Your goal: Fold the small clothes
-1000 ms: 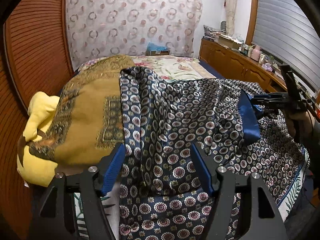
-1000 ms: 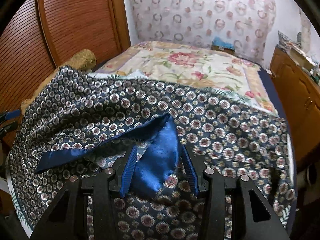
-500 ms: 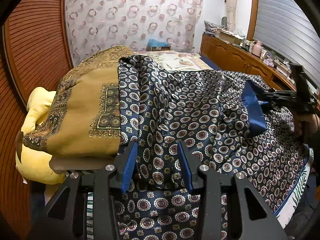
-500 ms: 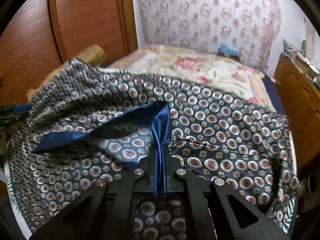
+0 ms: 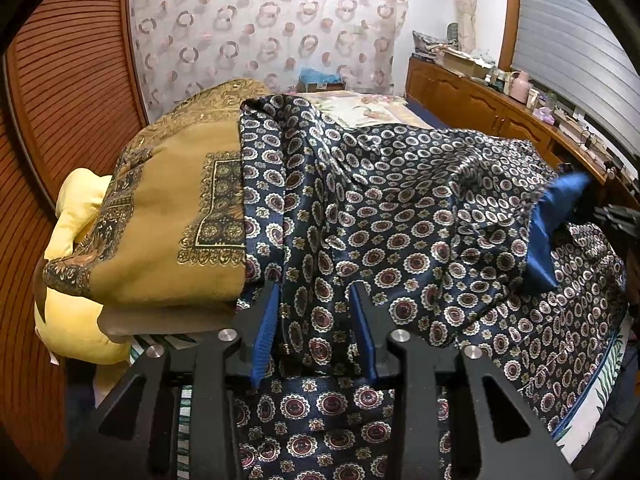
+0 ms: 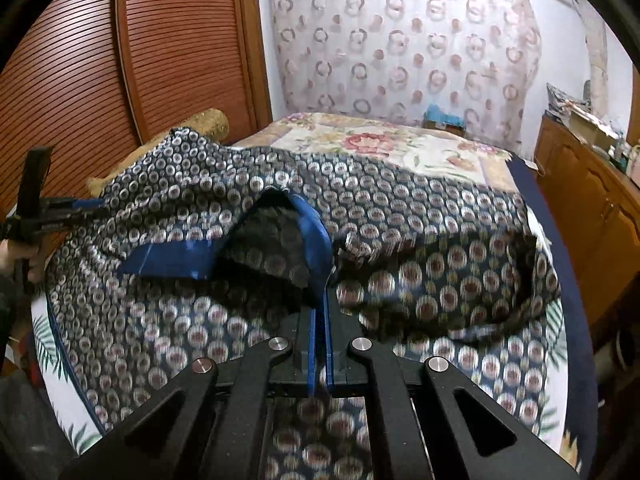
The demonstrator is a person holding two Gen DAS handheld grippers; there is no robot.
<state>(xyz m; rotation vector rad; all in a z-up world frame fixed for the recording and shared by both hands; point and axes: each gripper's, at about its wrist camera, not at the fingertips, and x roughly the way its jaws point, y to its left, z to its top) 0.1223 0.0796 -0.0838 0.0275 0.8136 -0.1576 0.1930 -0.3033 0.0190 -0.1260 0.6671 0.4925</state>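
L gripper [image 5: 316, 300] closing round navy patterned garment [image 5: 400, 208] fold at 6 o'clock. R gripper [image 6: 322, 300] clamped tight on blue hem [image 6: 316, 240], 12 o'clock.

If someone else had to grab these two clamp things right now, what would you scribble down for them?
Right gripper: shut on the plain blue hem of the navy patterned garment, lifting that edge.
Left gripper: jaws closing around a bunched ridge of the same garment; the pads do not look tight on it yet.
The garment lies spread over the floral bedspread, its left edge draped on the mustard patterned cloth, which covers a yellow pillow.
Done: one edge gripped. Left: secure the left grip, then make every fold; none is visible yet.
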